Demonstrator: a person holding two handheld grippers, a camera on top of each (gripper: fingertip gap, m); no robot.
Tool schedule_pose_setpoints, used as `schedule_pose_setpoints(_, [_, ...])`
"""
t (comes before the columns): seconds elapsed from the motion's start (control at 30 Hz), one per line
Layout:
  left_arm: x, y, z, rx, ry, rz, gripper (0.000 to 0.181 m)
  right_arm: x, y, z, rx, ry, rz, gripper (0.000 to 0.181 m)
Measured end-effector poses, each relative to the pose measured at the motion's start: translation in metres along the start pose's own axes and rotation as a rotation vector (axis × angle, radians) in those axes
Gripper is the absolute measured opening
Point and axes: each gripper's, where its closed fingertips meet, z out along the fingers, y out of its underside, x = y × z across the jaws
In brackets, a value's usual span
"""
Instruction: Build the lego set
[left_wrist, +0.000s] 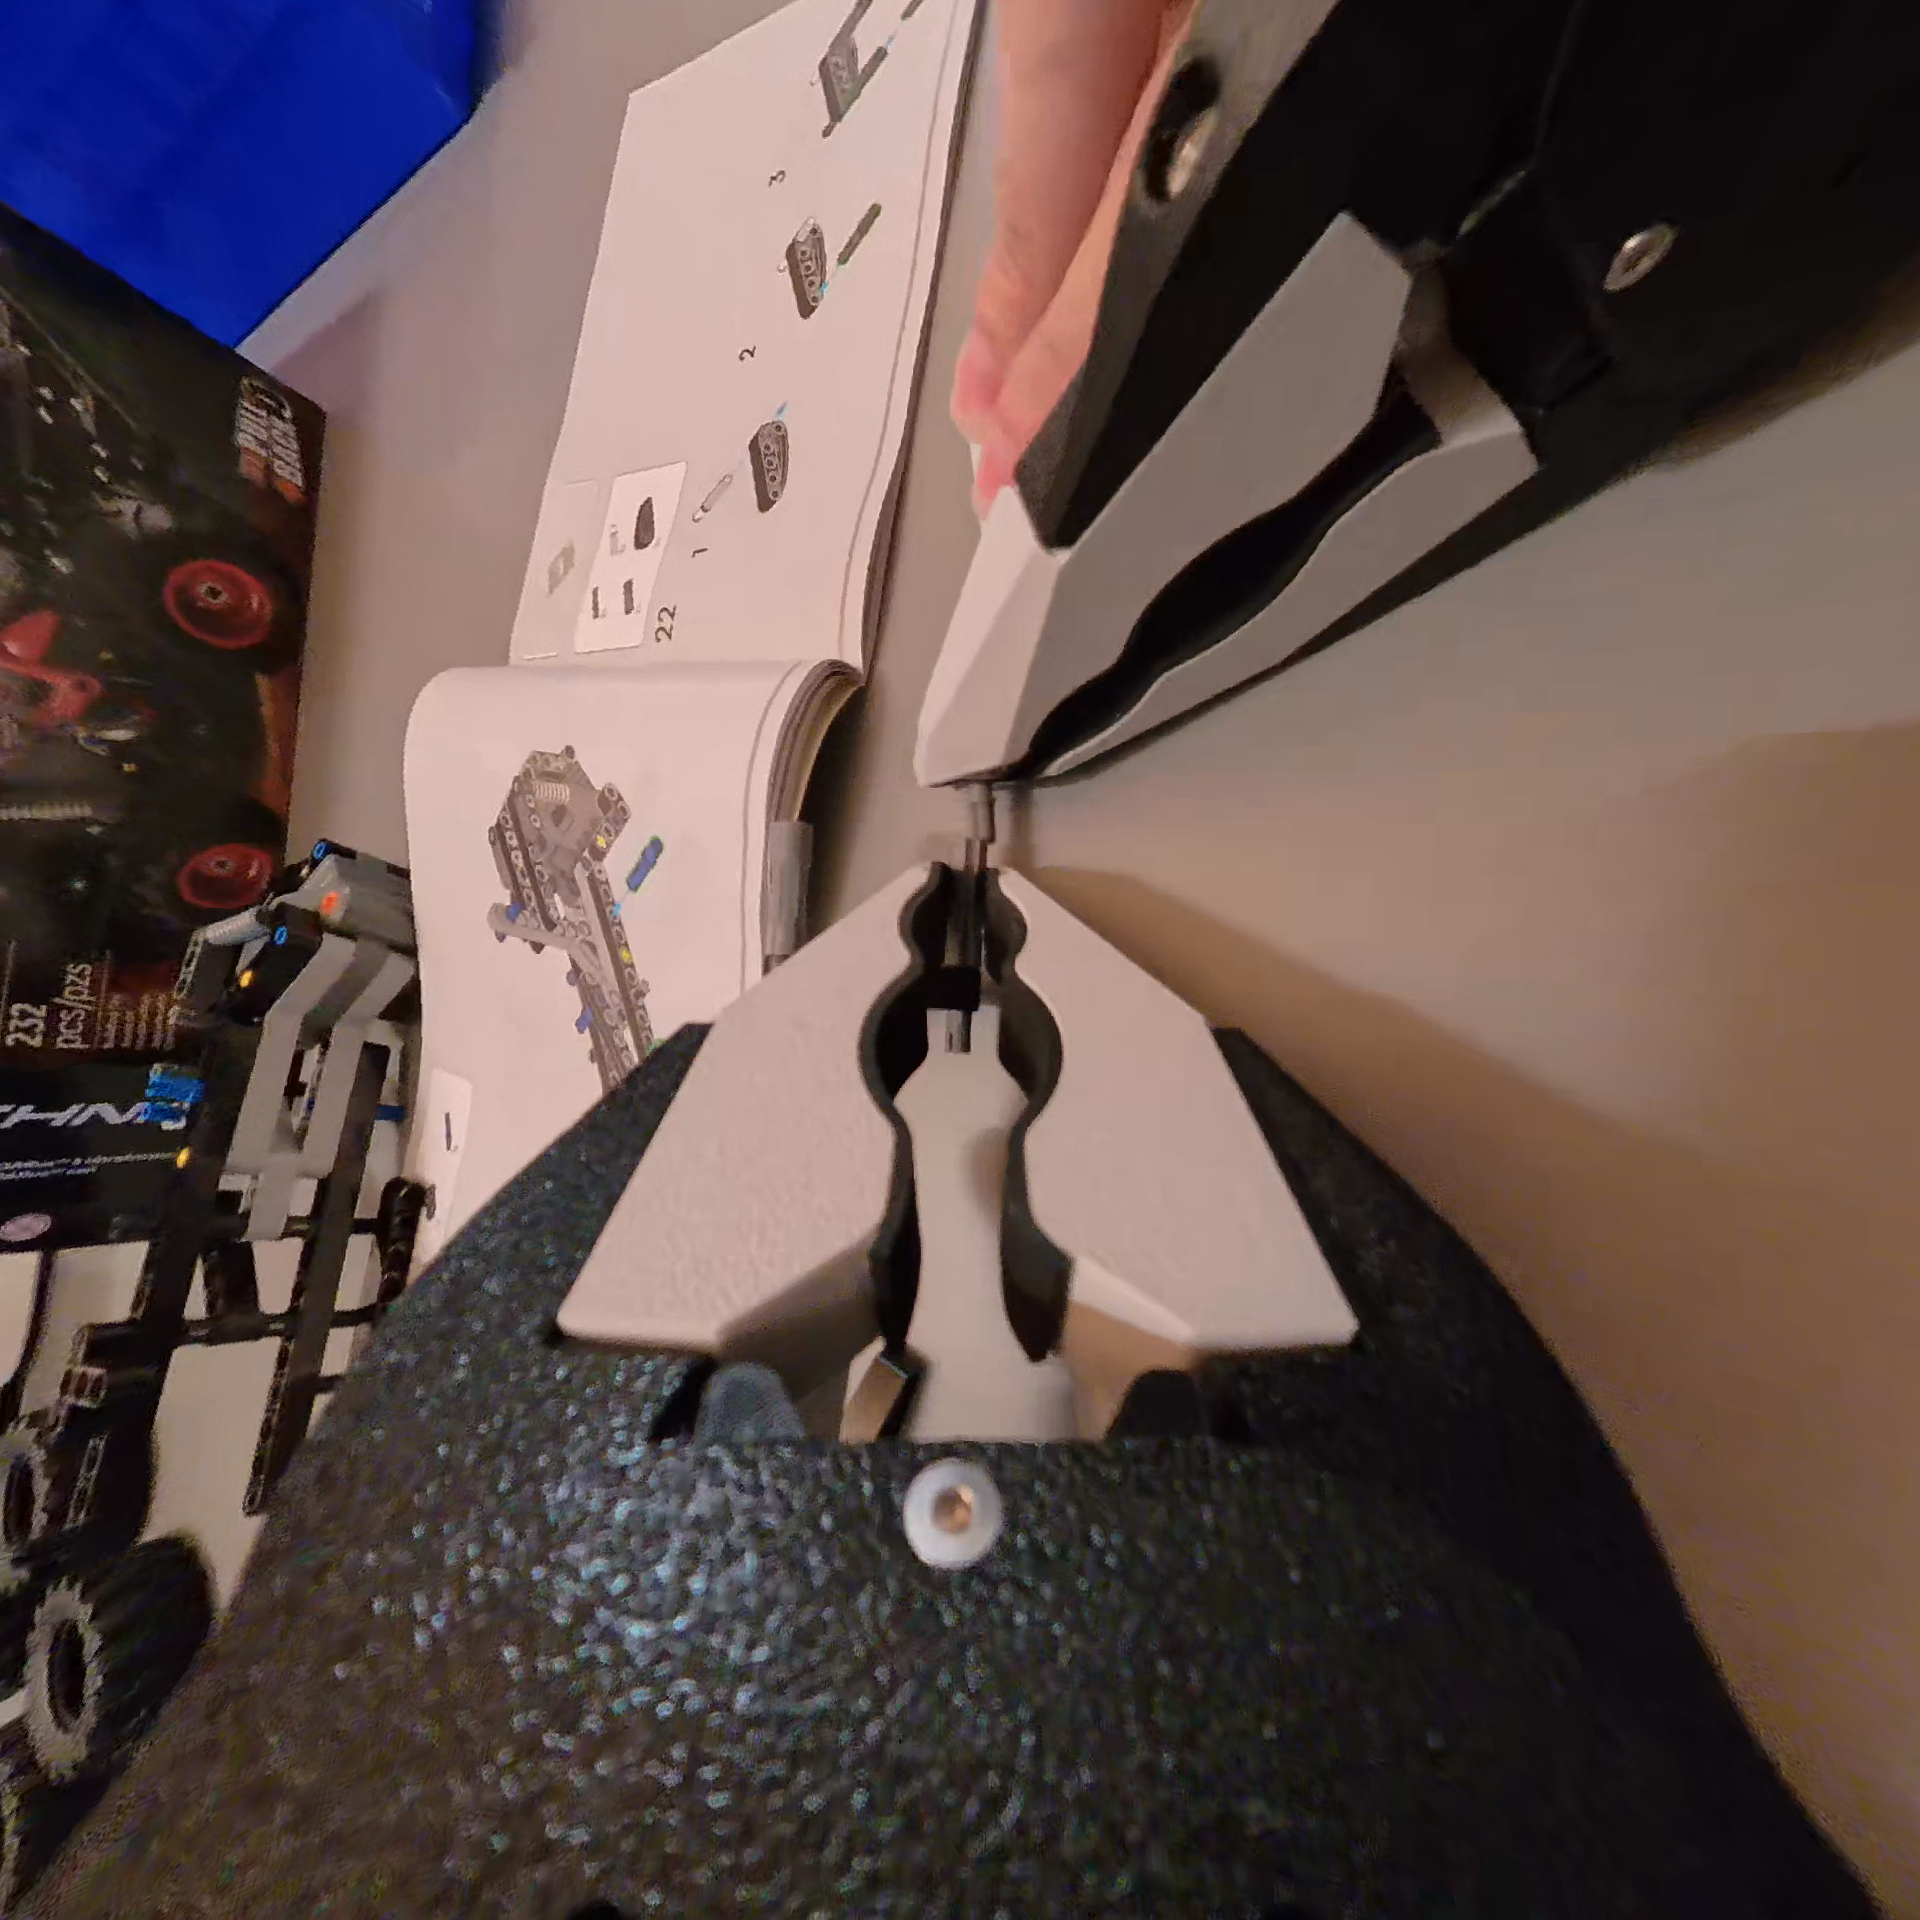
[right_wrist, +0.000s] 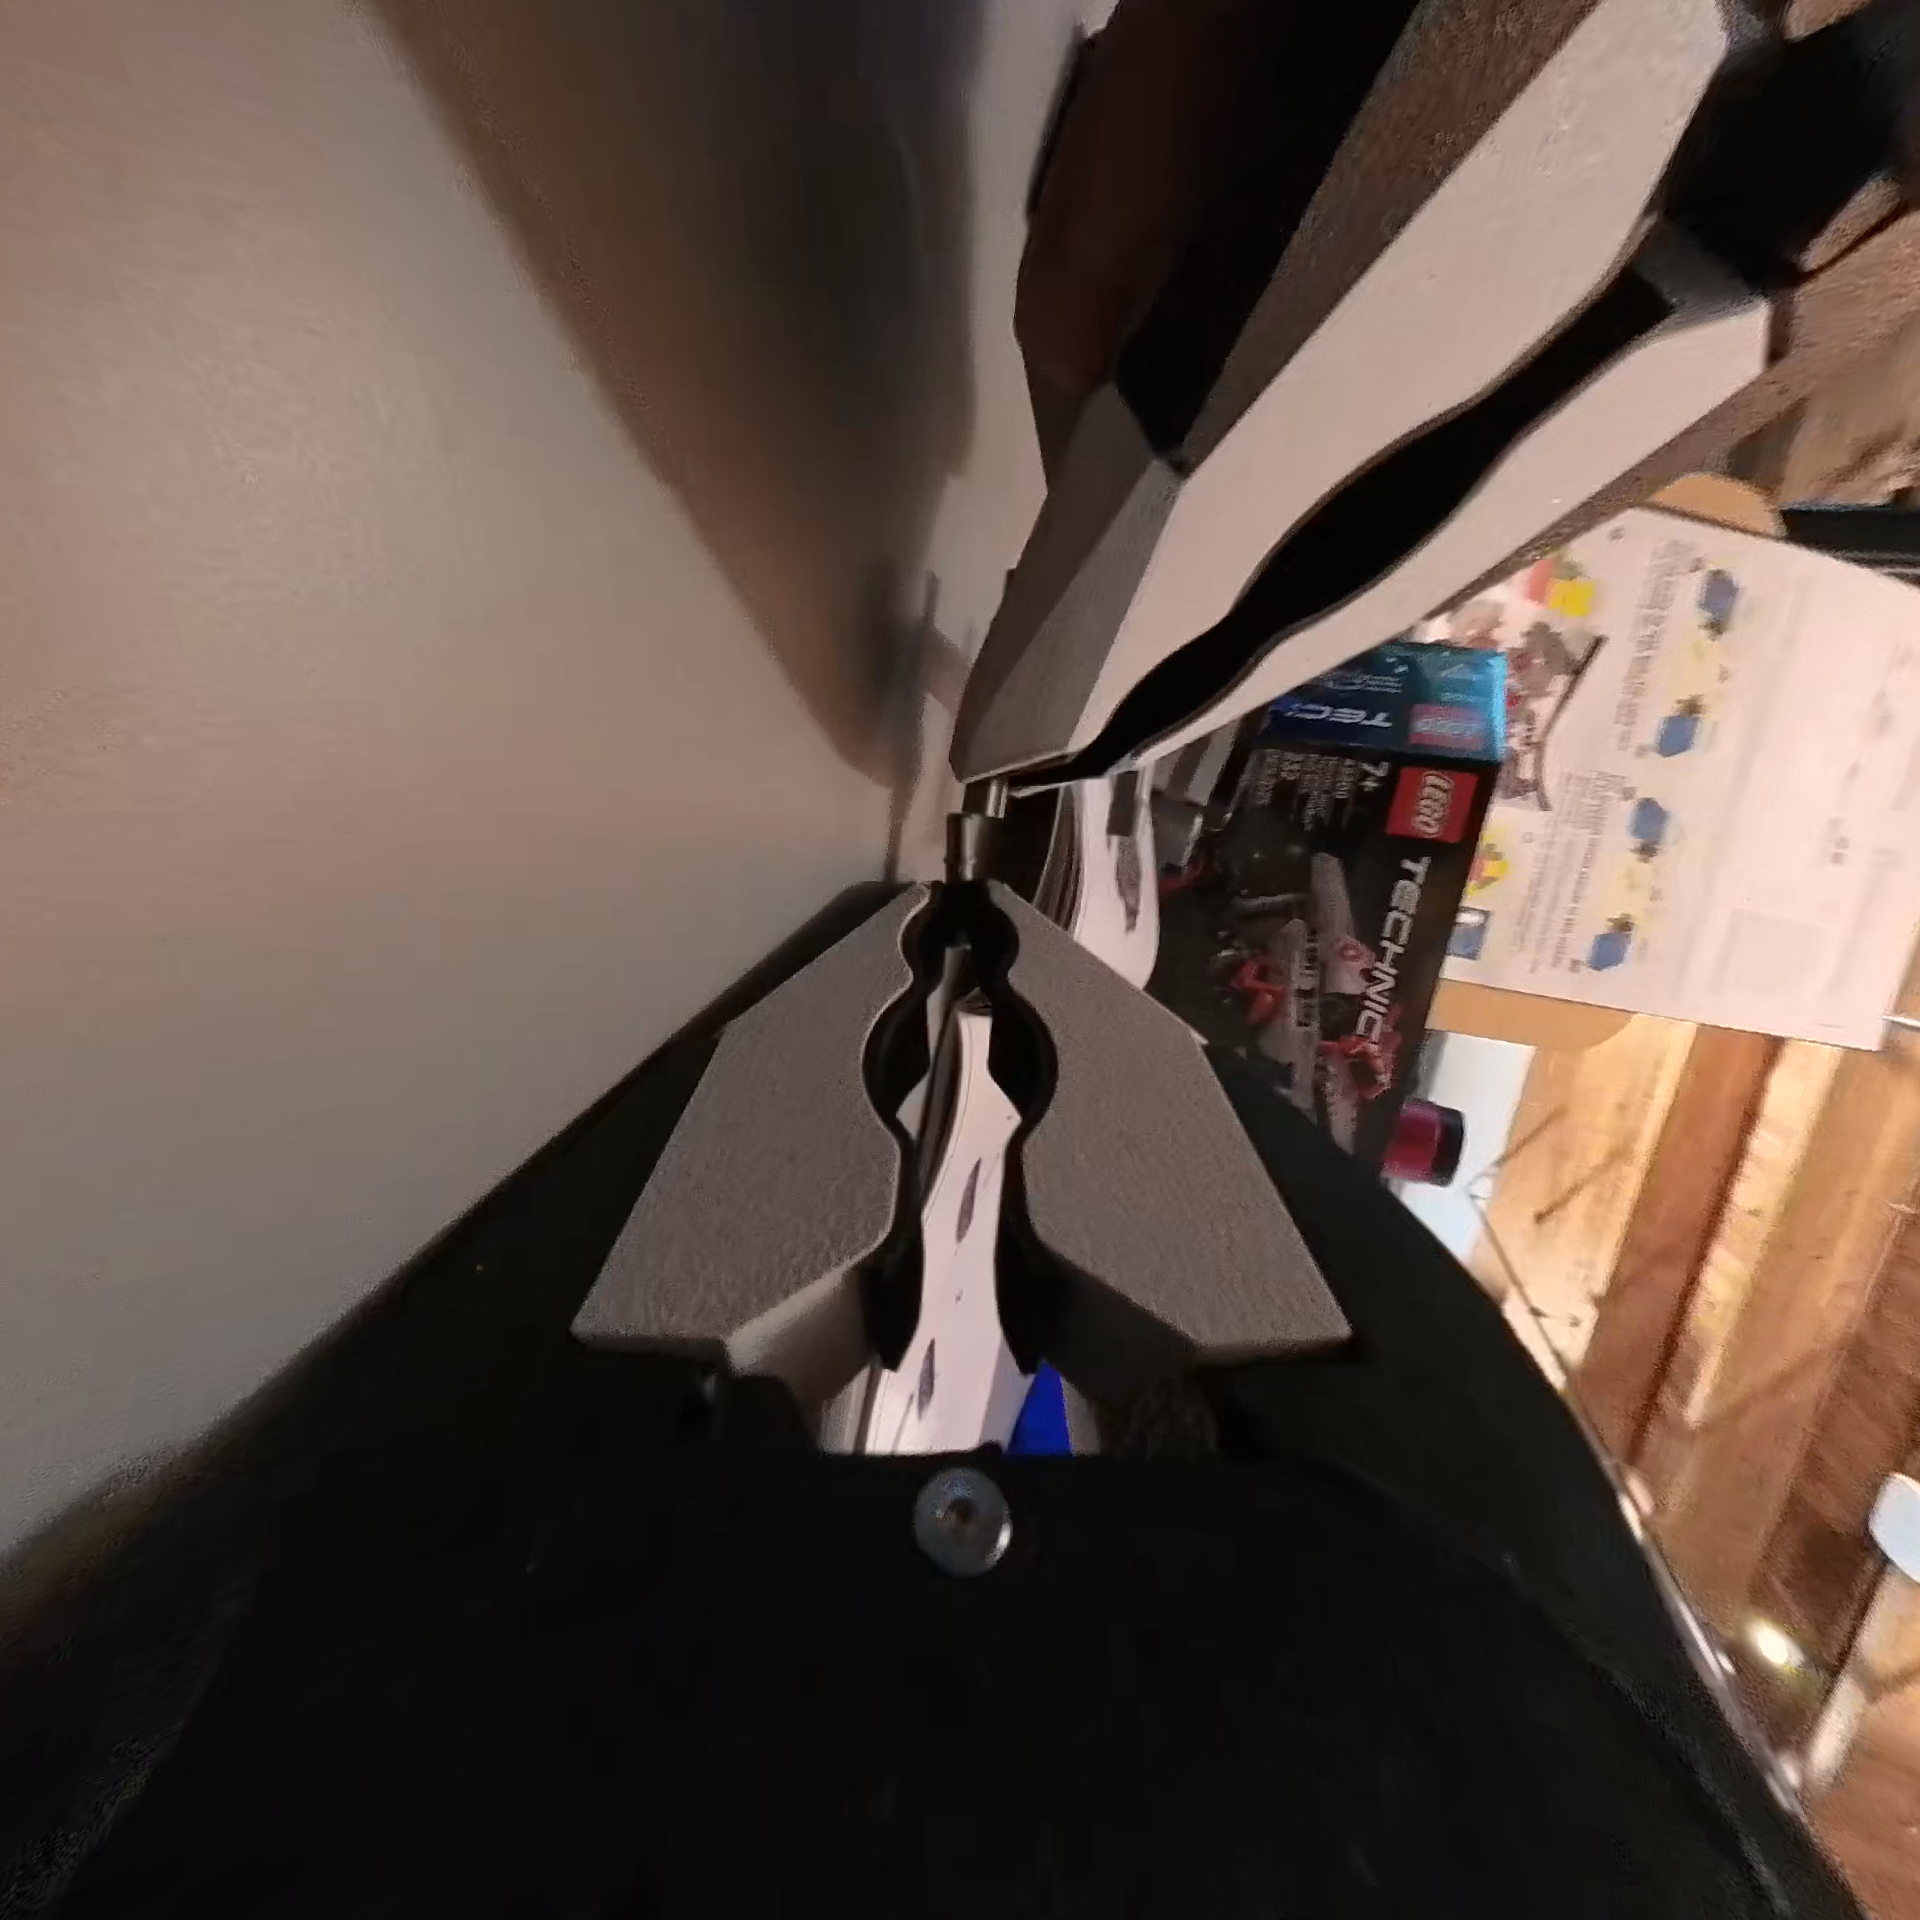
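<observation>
In the left wrist view my left gripper (left_wrist: 966, 883) is shut on a thin black axle (left_wrist: 975, 935) that runs between its fingers. A small grey connector piece (left_wrist: 979, 821) sits on the axle's far end. My right gripper (left_wrist: 971, 776) comes in from the upper right and is shut on that grey piece, tip to tip with the left gripper. In the right wrist view my right gripper (right_wrist: 961, 896) and left gripper (right_wrist: 995, 781) meet the same way, with the grey piece (right_wrist: 968, 836) between them. Both are held above the pale table (left_wrist: 1455, 935).
An open instruction booklet (left_wrist: 727, 416) lies to the left. The black set box (left_wrist: 135, 727), a partly built grey and black model (left_wrist: 301, 1039) and a toothed black wheel (left_wrist: 62, 1662) lie beyond it. A hand (left_wrist: 1039, 312) holds the right gripper. The box (right_wrist: 1351, 935) and a printed sheet (right_wrist: 1714, 779) show in the right wrist view. Left and right tips are no more than a few centimetres apart.
</observation>
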Motion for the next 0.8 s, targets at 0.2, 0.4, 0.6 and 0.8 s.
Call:
schedule_pose_setpoints(0.2, [-0.021, -0.004, -0.018, -0.084, -0.144, 0.133, 0.004, 0.01, -0.005, -0.009, 0.018, -0.069, 0.19, 0.002])
schedule_pose_setpoints(0.4, [-0.029, -0.027, -0.035, 0.083, -0.216, 0.189, 0.004, 0.027, 0.015, -0.018, 0.035, -0.066, 0.396, 0.002])
schedule_pose_setpoints(0.6, [-0.022, -0.039, -0.026, 0.033, -0.406, 0.588, 0.004, 0.018, 0.004, -0.032, 0.124, -0.326, 0.738, 0.002])
schedule_pose_setpoints(0.8, [-0.014, -0.043, -0.018, 0.021, -0.414, 0.671, 0.003, 0.007, 0.002, -0.04, 0.206, -0.496, 0.939, 0.002])
